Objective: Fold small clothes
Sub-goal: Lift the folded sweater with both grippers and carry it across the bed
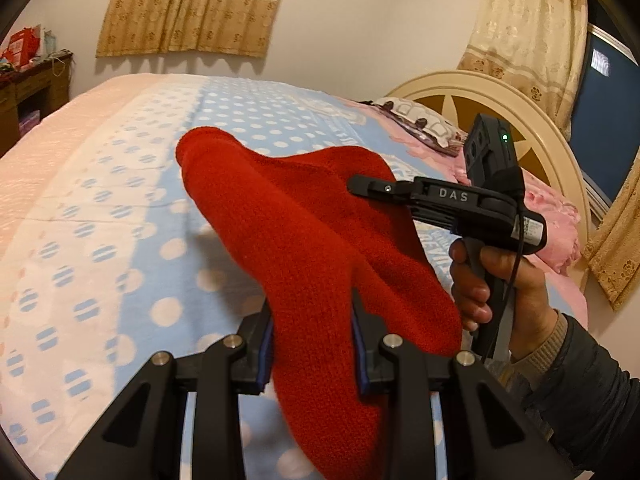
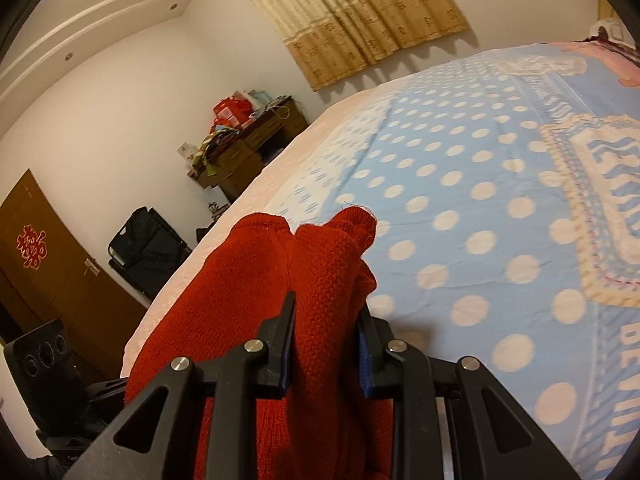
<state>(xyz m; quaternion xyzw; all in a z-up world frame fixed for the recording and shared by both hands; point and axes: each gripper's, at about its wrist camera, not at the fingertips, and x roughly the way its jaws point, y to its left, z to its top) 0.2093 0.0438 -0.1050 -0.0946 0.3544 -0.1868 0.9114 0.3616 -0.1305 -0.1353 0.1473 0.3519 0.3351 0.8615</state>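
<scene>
Over the polka-dot bed (image 1: 120, 208), the left claw (image 1: 312, 344) and right claw (image 2: 328, 340) each pinch the red knit garment (image 1: 304, 232) aloft, mid-carry; next, laying it flat to fold.

The red knit garment (image 1: 316, 240) is a thick, ribbed woollen piece in one plain colour, held up off the bed (image 1: 120, 200) instead of lying flat on it. It hangs bunched and doubled over above the blue polka-dot part of the bed, stretched into a long sloping band with a rounded fold at its far end. Seen from the right wrist, the same red knit garment (image 2: 280, 272) is gathered in loose humps over the near edge of the bed, a frayed hem corner with stray threads sticking up at its top
</scene>
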